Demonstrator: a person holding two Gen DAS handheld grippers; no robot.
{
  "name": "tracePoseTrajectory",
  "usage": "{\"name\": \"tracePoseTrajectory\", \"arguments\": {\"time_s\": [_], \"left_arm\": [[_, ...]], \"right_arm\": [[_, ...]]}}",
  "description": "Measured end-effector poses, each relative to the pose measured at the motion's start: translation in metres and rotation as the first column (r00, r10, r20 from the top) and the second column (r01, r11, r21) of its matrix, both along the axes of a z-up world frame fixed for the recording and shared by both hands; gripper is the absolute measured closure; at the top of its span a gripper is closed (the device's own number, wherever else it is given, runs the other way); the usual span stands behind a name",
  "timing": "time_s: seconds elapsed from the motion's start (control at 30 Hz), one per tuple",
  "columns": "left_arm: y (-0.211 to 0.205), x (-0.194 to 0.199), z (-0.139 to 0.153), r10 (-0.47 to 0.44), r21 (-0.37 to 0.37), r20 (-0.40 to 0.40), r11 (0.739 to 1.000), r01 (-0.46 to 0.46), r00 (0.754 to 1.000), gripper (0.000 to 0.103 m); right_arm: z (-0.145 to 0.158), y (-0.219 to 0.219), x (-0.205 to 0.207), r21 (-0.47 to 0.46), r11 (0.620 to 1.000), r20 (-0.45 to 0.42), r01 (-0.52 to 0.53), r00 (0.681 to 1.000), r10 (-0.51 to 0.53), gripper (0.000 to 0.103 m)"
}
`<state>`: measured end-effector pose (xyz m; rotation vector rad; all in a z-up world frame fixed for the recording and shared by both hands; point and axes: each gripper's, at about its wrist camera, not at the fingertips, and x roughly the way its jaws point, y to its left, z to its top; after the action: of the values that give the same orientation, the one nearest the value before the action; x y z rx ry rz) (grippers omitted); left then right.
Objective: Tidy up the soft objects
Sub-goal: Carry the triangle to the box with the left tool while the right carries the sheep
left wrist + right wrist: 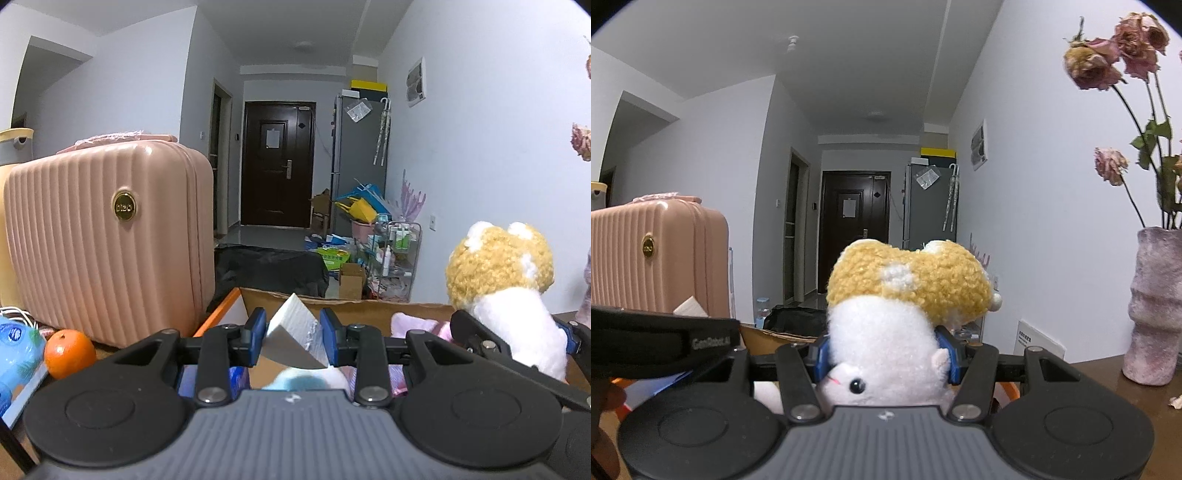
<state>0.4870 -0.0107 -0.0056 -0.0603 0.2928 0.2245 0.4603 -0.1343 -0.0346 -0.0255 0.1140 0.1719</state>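
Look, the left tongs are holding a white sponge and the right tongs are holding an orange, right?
Not quite. The left tongs do hold the white sponge, but the right tongs hold a plush toy, as the right wrist view shows. The orange sits by the pink suitcase.

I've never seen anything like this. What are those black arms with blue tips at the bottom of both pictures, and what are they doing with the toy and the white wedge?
There is no robot here: a person carries a hand-held pinching tool in each hand, and each tool has a camera looking forward along its two fingers. So each picture is one tool's own view.

The left tool is shut on a white foam wedge, above an open cardboard box that already holds soft toys. The right tool is shut on a yellow-and-white plush toy.

Nearby are a pink suitcase, an orange and a vase of dried roses on the brown table.
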Motion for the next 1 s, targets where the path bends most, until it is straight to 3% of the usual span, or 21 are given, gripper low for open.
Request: {"name": "tracePoseTrajectory", "arguments": {"time_s": [0.5,0.63,0.73,0.77,0.87,1.0], "left_arm": [[0.020,0.030,-0.009,0.041,-0.019,-0.023,0.999,-0.042,0.999,0.068],[0.023,0.028,-0.008,0.052,-0.033,-0.019,0.998,-0.053,0.998,0.051],[0.027,0.024,-0.006,0.082,-0.052,-0.002,0.995,-0.082,0.997,0.016],[0.027,0.024,-0.005,0.094,-0.050,0.009,0.994,-0.094,0.996,0.008],[0.025,0.019,-0.003,0.123,-0.030,0.040,0.992,-0.122,0.992,0.000],[0.023,0.018,-0.002,0.125,-0.023,0.048,0.992,-0.124,0.991,0.000]], "right_arm": [[-0.006,0.014,0.024,-0.044,0.999,-0.018,-0.015,1.000,0.014,0.047],[-0.006,0.015,0.025,-0.061,0.998,-0.022,-0.012,1.000,0.010,0.040],[-0.006,0.015,0.024,-0.063,0.998,-0.021,-0.008,1.000,0.006,0.019],[-0.006,0.015,0.024,-0.066,0.998,-0.015,0.000,1.000,-0.001,0.011],[-0.006,0.017,0.021,-0.069,0.997,0.011,0.020,1.000,-0.019,0.000],[-0.007,0.018,0.019,-0.078,0.997,0.020,0.027,0.999,-0.025,0.000]]}}
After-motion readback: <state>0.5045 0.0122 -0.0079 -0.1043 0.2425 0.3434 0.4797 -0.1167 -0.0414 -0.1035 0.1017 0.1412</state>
